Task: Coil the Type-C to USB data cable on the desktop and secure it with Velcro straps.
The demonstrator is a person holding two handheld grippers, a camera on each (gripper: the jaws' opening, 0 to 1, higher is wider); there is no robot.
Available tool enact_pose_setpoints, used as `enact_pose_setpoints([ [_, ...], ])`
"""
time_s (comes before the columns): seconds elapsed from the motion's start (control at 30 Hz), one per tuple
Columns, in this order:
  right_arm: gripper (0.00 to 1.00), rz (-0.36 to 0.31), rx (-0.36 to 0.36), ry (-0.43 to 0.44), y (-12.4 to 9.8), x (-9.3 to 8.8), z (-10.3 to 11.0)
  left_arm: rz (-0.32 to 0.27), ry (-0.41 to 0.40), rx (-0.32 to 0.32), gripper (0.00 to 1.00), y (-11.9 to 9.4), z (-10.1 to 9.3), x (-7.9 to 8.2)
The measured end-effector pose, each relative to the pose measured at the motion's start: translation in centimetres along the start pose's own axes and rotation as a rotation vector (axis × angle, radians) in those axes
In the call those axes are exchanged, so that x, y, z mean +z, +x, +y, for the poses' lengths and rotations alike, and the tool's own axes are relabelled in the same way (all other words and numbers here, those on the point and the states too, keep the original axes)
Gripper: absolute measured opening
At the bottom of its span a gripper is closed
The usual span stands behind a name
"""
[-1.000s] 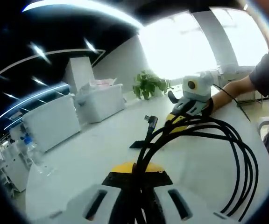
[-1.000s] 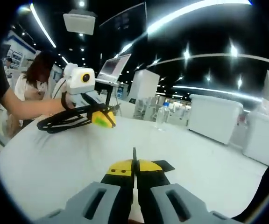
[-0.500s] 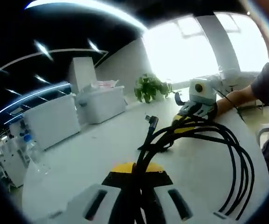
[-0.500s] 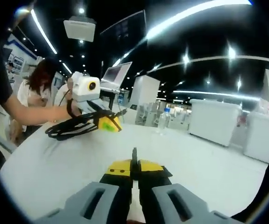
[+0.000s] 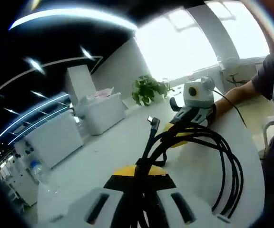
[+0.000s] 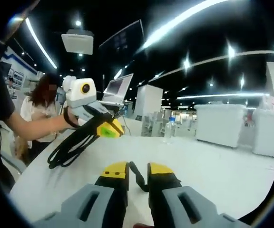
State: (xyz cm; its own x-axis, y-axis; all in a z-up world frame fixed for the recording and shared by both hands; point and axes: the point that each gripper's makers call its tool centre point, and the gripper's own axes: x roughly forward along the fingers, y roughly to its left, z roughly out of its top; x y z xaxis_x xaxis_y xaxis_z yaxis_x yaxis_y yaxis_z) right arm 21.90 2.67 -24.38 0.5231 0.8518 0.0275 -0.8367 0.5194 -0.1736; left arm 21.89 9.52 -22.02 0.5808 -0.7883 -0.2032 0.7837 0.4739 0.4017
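In the left gripper view, my left gripper point(image 5: 138, 173) is clamped tight on the black cable point(image 5: 194, 142), right at the bundle where the loops meet. The coils fan out to the right and hang over the white table point(image 5: 103, 156), and one plug end point(image 5: 152, 122) sticks up just past the jaw tips. Beyond that, my right gripper point(image 5: 184, 124) sits close to the far side of the loops; can't tell if it's touching them.

In the right gripper view, the right gripper point(image 6: 138, 169) has its jaws a little apart, with a thin black strap point(image 6: 137, 176) standing in the gap. Further off to the left, the left gripper point(image 6: 106, 127) holds the cable point(image 6: 73, 145) up off the table point(image 6: 213, 161), loops drooping down. A water bottle point(image 6: 169, 129) stands on the far side.
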Motion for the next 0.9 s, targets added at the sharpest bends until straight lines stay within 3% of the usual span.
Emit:
enact_pose_setpoints([
  [0.1,0.18,-0.028,-0.022,0.025,-0.2,0.8,-0.6,-0.004,0.012,-0.017,0.04,0.5,-0.6,0.8],
  [0.23,0.18,-0.106,-0.138,0.112,-1.2,2.4,-3.5,0.016,0.021,-0.033,0.04,1.6,-1.1,1.3],
  [0.43,0.18,-0.240,-0.237,0.250,-3.5,5.1,-7.1,0.058,0.059,-0.071,0.04,4.5,-2.1,1.4],
  [0.57,0.18,-0.229,-0.270,0.214,-3.9,5.0,-7.7,0.064,0.061,-0.088,0.04,6.5,-2.3,1.6],
  [0.7,0.18,-0.213,-0.253,0.141,-3.7,5.5,-6.9,0.081,0.054,-0.088,0.04,8.3,-2.1,1.2],
  [0.9,0.20,-0.263,-0.261,0.192,-4.2,6.4,-7.6,0.084,0.094,-0.065,0.04,9.6,-1.4,0.2],
])
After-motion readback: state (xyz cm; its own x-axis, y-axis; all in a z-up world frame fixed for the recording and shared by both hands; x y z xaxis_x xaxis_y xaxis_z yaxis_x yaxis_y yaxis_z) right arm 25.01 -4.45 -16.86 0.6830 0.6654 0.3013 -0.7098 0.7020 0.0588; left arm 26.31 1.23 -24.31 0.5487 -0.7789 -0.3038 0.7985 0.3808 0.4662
